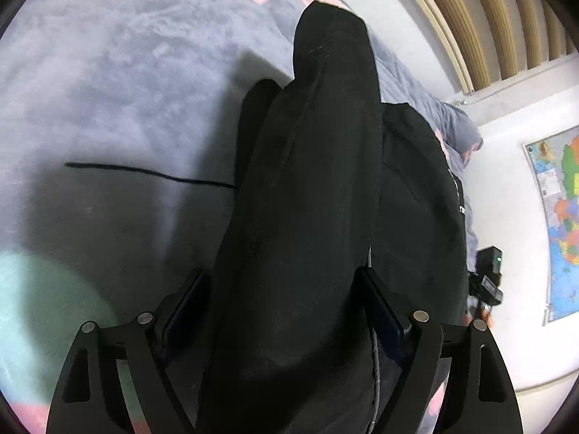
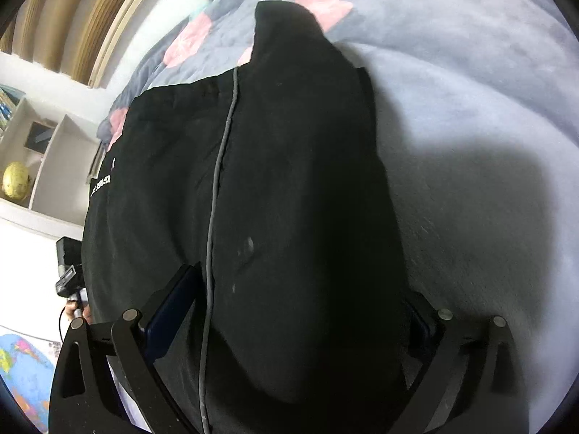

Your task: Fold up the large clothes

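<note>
A large black garment (image 1: 307, 188) lies on a grey bed blanket (image 1: 108, 90). A thick fold of it runs up between the fingers of my left gripper (image 1: 286, 289), whose jaws stand wide with cloth between them. In the right wrist view the same black garment (image 2: 289, 188), with a grey zipper line (image 2: 217, 166) and small white lettering (image 2: 101, 184), fills the gap of my right gripper (image 2: 300, 300) in the same way. Each gripper appears closed onto the bulky fold. The other gripper shows at the garment's far edge in each view, right one (image 1: 486, 282), left one (image 2: 70, 271).
The blanket (image 2: 470, 126) has pink and teal patches. A thin black thread (image 1: 144, 171) lies on it at left. A white wall with a coloured map (image 1: 561, 217), wooden slats (image 1: 488, 18) and a white shelf with a gold globe (image 2: 16, 181) stand beyond the bed.
</note>
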The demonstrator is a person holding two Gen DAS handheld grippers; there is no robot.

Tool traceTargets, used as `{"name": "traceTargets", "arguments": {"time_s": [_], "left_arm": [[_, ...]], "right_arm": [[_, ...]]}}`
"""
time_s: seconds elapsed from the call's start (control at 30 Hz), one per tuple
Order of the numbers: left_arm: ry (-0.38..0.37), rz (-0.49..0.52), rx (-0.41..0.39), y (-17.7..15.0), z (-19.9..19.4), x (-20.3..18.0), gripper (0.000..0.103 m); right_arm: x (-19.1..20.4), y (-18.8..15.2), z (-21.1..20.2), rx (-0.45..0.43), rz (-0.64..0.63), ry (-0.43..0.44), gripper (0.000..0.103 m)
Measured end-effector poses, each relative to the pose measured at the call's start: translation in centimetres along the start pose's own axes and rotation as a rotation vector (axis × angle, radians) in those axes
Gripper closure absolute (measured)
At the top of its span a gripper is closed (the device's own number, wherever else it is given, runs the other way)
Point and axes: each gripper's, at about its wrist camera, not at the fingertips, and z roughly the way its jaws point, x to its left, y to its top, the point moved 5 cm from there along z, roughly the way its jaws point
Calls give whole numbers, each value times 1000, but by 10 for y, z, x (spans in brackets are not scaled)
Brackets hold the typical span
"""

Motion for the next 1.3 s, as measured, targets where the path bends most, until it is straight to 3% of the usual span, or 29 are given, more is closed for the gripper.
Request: {"name": "traceTargets", "arguments": {"time_s": [0.1, 0.13, 0.17, 0.2, 0.23, 0.3, 0.4, 0.63, 0.73, 0.77, 0.83, 0.9, 0.97, 1.07, 1.13, 1.23, 1.3], "left_arm": [[-17, -12, 6, 0, 4, 0, 18], [-6, 4, -7, -1, 4, -2, 18], [9, 31, -25, -3, 2, -6, 23], [7, 53, -35, -6, 1, -12, 43], [-19, 85, -48, -9, -1, -21, 50], [30, 125, -73, -11, -3, -32, 60], [90, 191, -122, -17, -11, -54, 69], [-2, 206, -257, -33, -65, -88, 83], [-13, 249, -287, -50, -93, -110, 90], [-47, 283, -288, -61, -103, -124, 95], [-97, 329, -292, -76, -129, -135, 95], [-18, 407, -295, -96, -144, -154, 95], [68, 412, -274, -103, -143, -156, 93], [175, 360, -282, -90, -134, -127, 80], [215, 281, -284, -69, -121, -97, 65], [112, 111, -227, -35, -91, -49, 52], [55, 23, -142, -21, -64, -24, 26]], "right_arm": [[8, 0, 1, -7, -33, 24, 23], [11, -1, -1, -13, -38, 17, 23], [14, -3, -3, -20, -49, 3, 28], [17, -3, -5, -30, -57, -1, 33], [20, -5, -8, -40, -69, -10, 36], [26, -7, -15, -55, -80, -24, 48], [40, -11, -30, -94, -114, -45, 60], [78, -35, -78, -184, -175, -53, 67], [96, -54, -101, -202, -202, -67, 69], [102, -60, -107, -205, -213, -72, 69], [122, -77, -124, -203, -247, -69, 70], [136, -90, -129, -184, -260, -108, 71], [142, -96, -123, -153, -245, -176, 70], [132, -91, -107, -138, -208, -212, 64], [111, -88, -101, -140, -133, -169, 62], [91, -86, -89, -117, -104, -165, 48], [76, -87, -78, -87, -100, -163, 41]]}}
